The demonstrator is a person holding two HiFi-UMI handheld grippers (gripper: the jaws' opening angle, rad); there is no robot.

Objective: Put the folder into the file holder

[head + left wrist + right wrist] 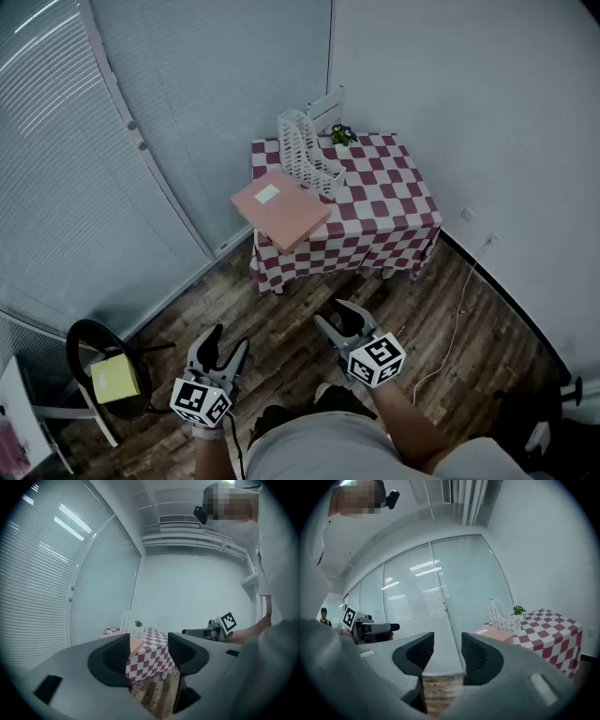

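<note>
Checkered table [394,202] ahead, left claw [149,652] spread, right claw [447,649] slightly parted, both empty.

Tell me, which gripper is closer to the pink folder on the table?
Right. The right gripper is slightly nearer the folder; the left gripper hangs farther back. Both are short of the table.

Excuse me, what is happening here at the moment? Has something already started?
A person stands on the wooden floor, some way back from the checkered table, with a gripper in each hand. The left gripper and the right gripper are both open and empty. The pink folder lies flat on the table, overhanging its corner, beside the white file holder. Nothing has been picked up yet.
</note>
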